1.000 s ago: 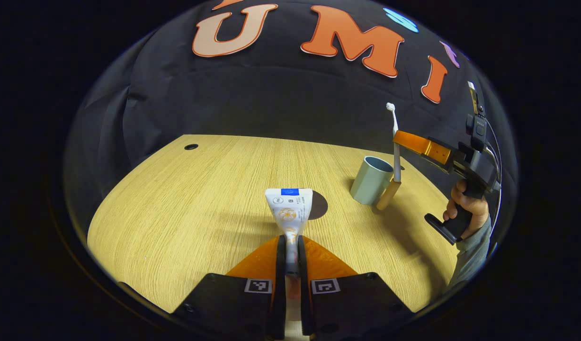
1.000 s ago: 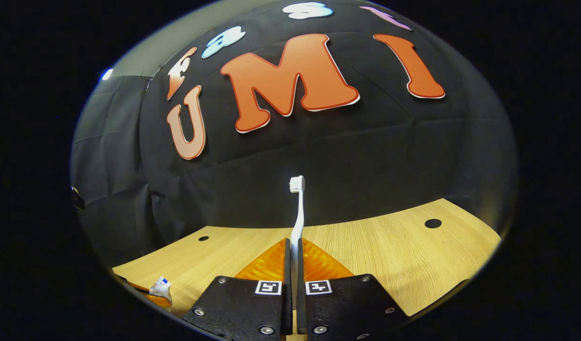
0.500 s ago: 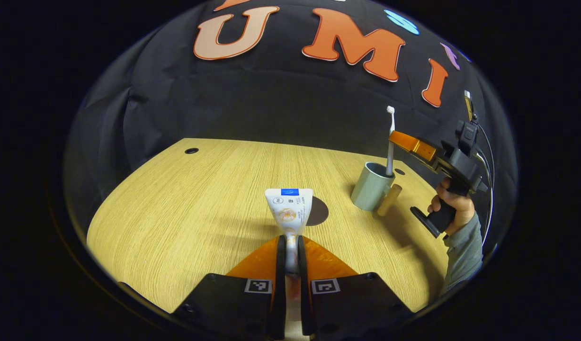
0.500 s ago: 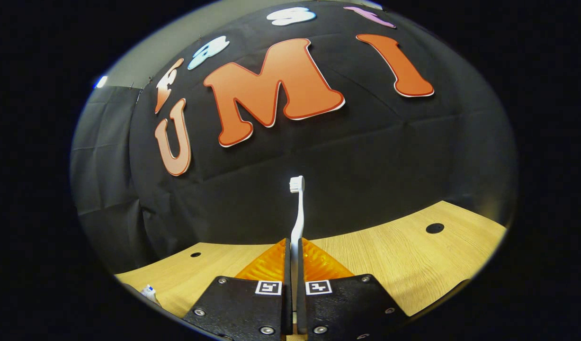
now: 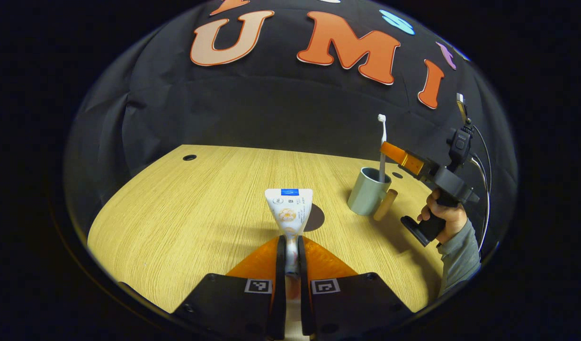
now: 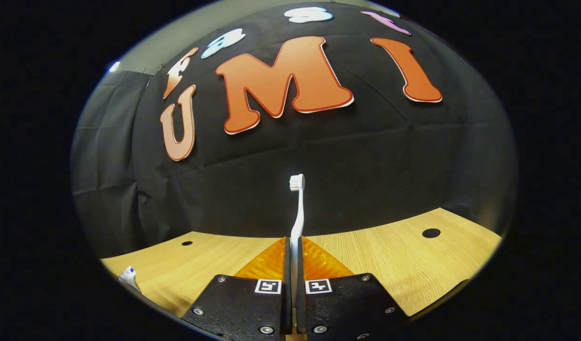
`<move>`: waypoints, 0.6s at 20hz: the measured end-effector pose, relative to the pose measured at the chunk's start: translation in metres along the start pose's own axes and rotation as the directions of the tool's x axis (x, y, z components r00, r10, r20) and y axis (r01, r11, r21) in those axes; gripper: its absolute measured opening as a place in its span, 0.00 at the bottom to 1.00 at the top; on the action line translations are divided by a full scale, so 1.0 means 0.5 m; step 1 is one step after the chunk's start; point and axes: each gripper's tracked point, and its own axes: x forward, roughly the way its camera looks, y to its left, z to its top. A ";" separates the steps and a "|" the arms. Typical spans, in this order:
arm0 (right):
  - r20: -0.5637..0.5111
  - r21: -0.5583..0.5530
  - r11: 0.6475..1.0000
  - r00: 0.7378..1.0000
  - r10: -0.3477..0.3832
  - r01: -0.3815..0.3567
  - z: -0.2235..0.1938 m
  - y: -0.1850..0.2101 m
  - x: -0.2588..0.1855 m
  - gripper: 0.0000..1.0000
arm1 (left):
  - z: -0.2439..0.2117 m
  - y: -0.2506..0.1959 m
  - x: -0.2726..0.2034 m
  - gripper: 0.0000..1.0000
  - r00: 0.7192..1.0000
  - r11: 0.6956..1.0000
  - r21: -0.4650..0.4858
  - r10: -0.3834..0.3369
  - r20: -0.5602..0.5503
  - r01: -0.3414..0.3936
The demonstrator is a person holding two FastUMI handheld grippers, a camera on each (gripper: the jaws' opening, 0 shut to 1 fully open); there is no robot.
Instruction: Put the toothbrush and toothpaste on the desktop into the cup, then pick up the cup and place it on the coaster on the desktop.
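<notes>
My left gripper (image 5: 290,258) has its fingers closed on the lower end of the toothpaste (image 5: 289,213), pinching it from both sides so the tube stands up above the wooden table (image 5: 186,213). Just behind the tube lies the dark round coaster (image 5: 316,218), partly hidden by it. Farther right stands the grey cup (image 5: 367,191), with a small wooden cylinder (image 5: 385,205) leaning beside it. My right gripper (image 6: 292,277) grips the toothbrush (image 6: 297,213) between both fingers, bristles up; seen from the left gripper view, the lower part of the toothbrush (image 5: 381,151) reaches into the cup's mouth. My right hand (image 5: 441,215) holds that gripper's handle at the table's right side.
</notes>
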 end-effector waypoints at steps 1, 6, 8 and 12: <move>0.002 0.007 1.000 1.000 -0.010 0.010 0.003 -0.002 -0.003 0.04 | 0.007 -0.004 0.005 0.16 1.000 1.000 0.002 -0.005 0.006 0.005; 0.002 0.001 1.000 1.000 -0.025 0.025 0.001 -0.001 -0.027 0.06 | 0.029 -0.031 0.024 0.17 0.999 0.999 0.018 -0.030 0.029 0.029; -0.003 -0.003 1.000 1.000 -0.024 0.024 -0.003 0.000 -0.040 0.06 | 0.042 -0.039 0.030 0.14 0.999 0.999 0.021 -0.037 0.035 0.036; -0.007 -0.016 0.999 0.999 -0.034 0.034 -0.004 -0.007 -0.067 0.06 | 0.066 -0.051 0.053 0.16 0.997 0.998 0.027 -0.050 0.055 0.049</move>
